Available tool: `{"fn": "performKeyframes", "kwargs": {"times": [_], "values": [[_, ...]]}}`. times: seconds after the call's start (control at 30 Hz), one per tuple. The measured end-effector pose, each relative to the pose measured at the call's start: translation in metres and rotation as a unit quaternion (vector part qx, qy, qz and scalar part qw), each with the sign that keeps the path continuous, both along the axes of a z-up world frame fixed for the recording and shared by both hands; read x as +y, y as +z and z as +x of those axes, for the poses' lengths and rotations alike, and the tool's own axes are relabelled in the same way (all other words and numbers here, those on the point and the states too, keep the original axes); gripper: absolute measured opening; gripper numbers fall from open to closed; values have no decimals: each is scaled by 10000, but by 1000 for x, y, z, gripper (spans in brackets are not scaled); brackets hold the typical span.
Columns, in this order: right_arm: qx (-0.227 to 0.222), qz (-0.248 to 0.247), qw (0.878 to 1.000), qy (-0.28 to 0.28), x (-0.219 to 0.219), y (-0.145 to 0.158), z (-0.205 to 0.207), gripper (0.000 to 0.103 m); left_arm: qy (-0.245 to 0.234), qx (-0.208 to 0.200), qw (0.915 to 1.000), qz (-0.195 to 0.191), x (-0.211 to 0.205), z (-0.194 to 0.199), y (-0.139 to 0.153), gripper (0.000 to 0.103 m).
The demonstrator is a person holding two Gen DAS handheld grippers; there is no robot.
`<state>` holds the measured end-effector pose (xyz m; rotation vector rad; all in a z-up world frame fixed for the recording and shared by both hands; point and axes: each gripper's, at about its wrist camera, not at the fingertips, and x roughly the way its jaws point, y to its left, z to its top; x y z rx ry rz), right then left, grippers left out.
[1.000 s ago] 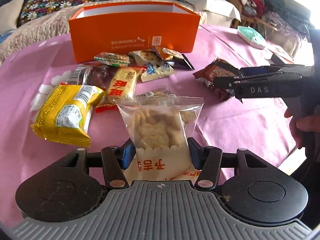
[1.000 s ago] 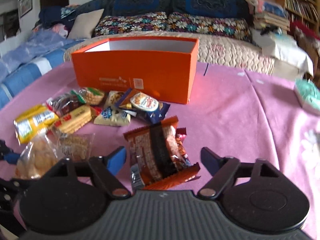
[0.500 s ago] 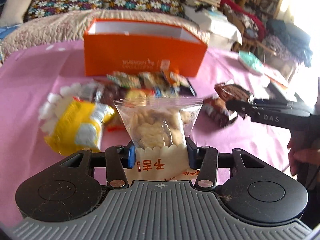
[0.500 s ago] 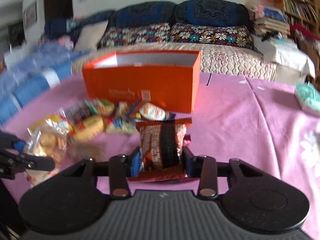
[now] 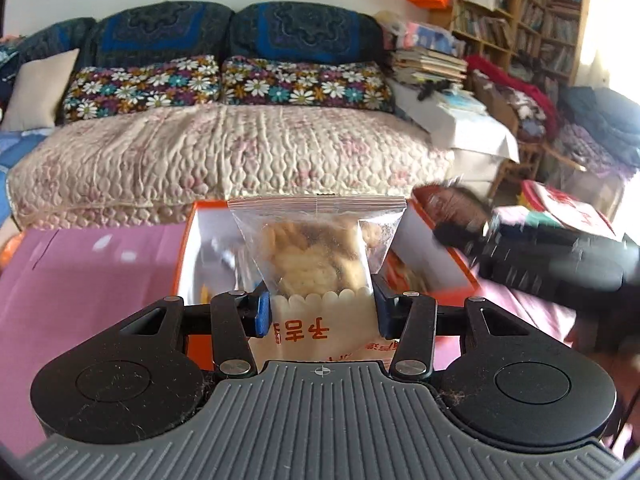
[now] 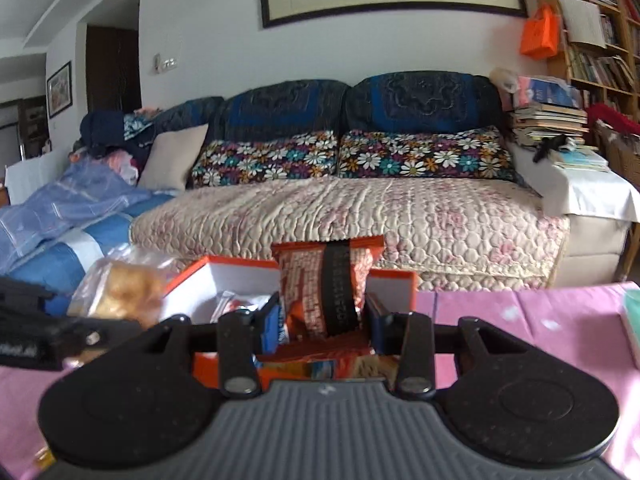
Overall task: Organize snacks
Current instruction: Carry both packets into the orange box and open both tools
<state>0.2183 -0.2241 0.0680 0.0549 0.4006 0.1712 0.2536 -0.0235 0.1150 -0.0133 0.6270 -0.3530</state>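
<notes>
Snacks were clamped in both tools: my left hand-held gripper [image 5: 319, 314] held the clear cookie bag [image 5: 318, 258], my right hand-held gripper [image 6: 320, 322] the orange-brown wrapper [image 6: 326, 284], both above the orange box [image 5: 436, 248]. I judged it best to lower each inside the walls before opening, one at a time.

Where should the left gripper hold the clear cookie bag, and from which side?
By its flat printed bottom strip, from below: the left gripper pinches the cookie bag there now. That part is thin, while the cookies bulge above.
</notes>
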Motion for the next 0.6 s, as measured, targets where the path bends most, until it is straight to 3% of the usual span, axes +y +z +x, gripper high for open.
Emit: {"fn": "performKeyframes", "kwargs": {"times": [0.13, 0.3, 0.37, 0.43, 0.5, 0.6], "values": [[346, 142, 9993, -56, 4, -24, 50, 41, 133, 144, 9997, 114, -16, 57, -17, 13], [601, -258, 9978, 118, 22, -51, 82, 44, 183, 342, 9985, 381, -28, 96, -49, 14], [701, -272, 9970, 201, 26, -59, 85, 48, 201, 313, 9980, 514, -31, 97, -57, 17], [619, -341, 9973, 189, 26, -58, 82, 53, 289, 56, 9984, 482, -28, 87, -55, 33], [447, -362, 9982, 149, 24, -52, 74, 63, 361, -181, 9982, 451, -25, 72, -48, 41], [328, -332, 9989, 101, 22, -42, 60, 66, 402, -385, 9970, 539, -21, 49, -33, 44]]}}
